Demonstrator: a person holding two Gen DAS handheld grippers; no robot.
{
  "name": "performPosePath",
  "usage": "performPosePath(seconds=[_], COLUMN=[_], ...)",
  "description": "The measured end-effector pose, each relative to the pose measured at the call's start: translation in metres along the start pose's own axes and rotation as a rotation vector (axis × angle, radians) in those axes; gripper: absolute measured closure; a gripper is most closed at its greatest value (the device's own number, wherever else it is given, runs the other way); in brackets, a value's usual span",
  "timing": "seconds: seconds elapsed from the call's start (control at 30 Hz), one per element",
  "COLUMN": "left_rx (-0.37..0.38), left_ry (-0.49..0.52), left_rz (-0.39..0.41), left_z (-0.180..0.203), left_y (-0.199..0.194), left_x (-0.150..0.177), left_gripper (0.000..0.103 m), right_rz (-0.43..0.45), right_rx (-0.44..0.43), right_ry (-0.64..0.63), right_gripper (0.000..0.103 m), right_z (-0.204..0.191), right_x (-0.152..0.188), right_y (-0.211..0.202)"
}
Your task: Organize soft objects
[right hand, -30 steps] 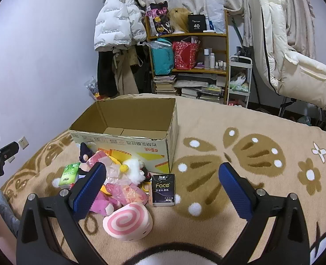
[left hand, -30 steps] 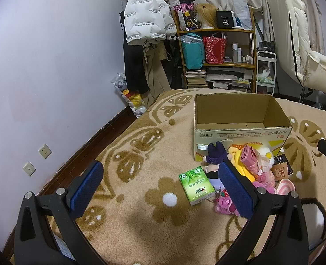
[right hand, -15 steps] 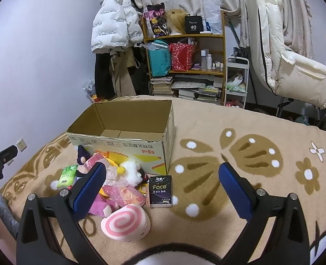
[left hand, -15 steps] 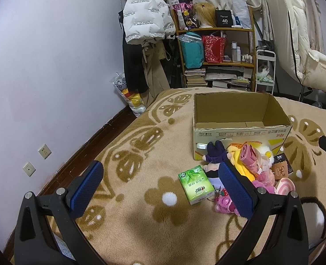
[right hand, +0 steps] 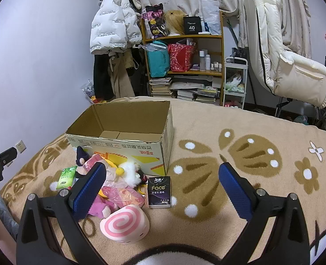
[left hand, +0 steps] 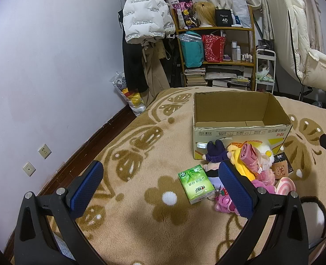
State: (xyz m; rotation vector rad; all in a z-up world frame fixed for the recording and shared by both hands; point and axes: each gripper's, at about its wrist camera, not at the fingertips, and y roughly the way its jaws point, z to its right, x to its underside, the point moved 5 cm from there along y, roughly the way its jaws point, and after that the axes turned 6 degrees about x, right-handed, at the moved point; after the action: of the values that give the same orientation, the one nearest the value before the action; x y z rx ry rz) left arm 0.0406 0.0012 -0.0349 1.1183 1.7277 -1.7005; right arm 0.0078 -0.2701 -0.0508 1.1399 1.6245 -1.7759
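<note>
An open cardboard box [left hand: 240,132] [right hand: 123,148] stands on a brown patterned blanket. In front of it lies a pile of plush toys [left hand: 251,163] [right hand: 116,181], with a pink swirl cushion [right hand: 125,223] [left hand: 285,184], a green tissue pack [left hand: 196,184] [right hand: 66,177] and a black tissue pack [right hand: 159,188]. My left gripper [left hand: 160,187] is open and empty, above the blanket left of the pile. My right gripper [right hand: 160,187] is open and empty, above the black tissue pack and the pile's right side.
A cluttered shelf [left hand: 216,50] and hanging coats [left hand: 145,22] stand behind the bed. A white padded chair [right hand: 284,55] is at the right. The wall [left hand: 41,77] runs along the left edge of the bed. A black-and-white plush [right hand: 163,258] lies at the near edge.
Both views have shifted slightly; the box and pile sit a little lower and nearer. Nothing was picked up or let go.
</note>
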Motion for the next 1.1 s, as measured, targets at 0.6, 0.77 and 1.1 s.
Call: performPosePath(seconds=[0.6,0.77,1.1], left_rx=[-0.009,0.006,0.058], left_ry=[-0.003,-0.041,-0.131], left_rz=[-0.008,-0.036,-0.142], left_z=[-0.002,-0.01,-0.02], left_y=[0.001,0.005,0.039], left_x=[0.003,0.001,-0.012], left_gripper=[0.0,0.0,0.0], right_rz=[-0.001,-0.014,-0.054], right_rx=[0.001,0.015,0.038], right_ry=[-0.001,-0.003,0.018], right_gripper=[0.0,0.0,0.0], right_z=[0.001,0.003,0.007], right_x=[0.001,0.003,0.002], right_y=[0.001,0.003,0.021])
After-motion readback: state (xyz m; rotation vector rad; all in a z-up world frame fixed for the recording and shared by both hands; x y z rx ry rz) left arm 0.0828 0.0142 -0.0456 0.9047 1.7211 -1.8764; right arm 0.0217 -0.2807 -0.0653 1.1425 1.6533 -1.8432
